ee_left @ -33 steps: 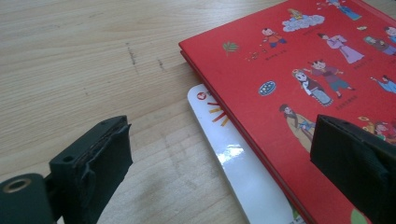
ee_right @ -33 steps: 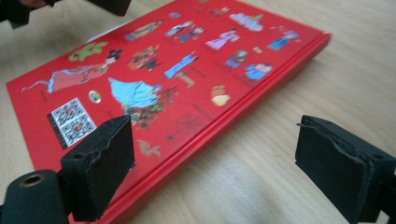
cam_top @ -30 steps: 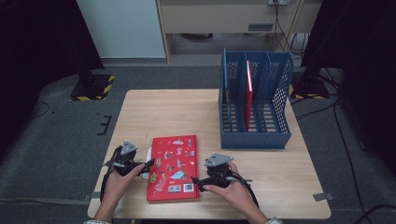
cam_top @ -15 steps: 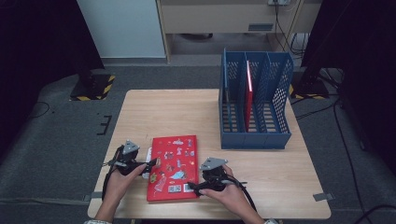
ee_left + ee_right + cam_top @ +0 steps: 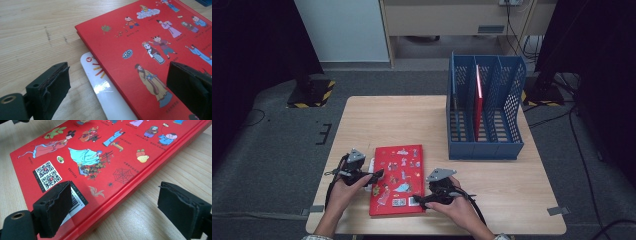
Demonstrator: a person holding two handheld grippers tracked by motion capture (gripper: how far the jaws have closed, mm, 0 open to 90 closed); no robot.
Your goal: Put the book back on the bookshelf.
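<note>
Your red book (image 5: 396,179) lies flat on the wooden surface (image 5: 377,120), near its front edge, with its picture-covered face up. Your left gripper (image 5: 371,178) sits at the book's left edge, and in the left gripper view its jaws stand apart: one is over the bare wood, the other over the cover, with the book's edge between them and nothing clamped. A white card (image 5: 105,87) pokes out from under that same edge. Your right gripper (image 5: 421,201) is at the book's near right corner; in the right gripper view its jaws are also wide apart, one above the barcode (image 5: 75,200) on the cover and the other out over the surface, straddling the book's long edge without pressing on it. Farther back on the right stands a blue file rack (image 5: 484,107), well apart from the book, with another red book (image 5: 478,100) upright in one of its slots
</note>
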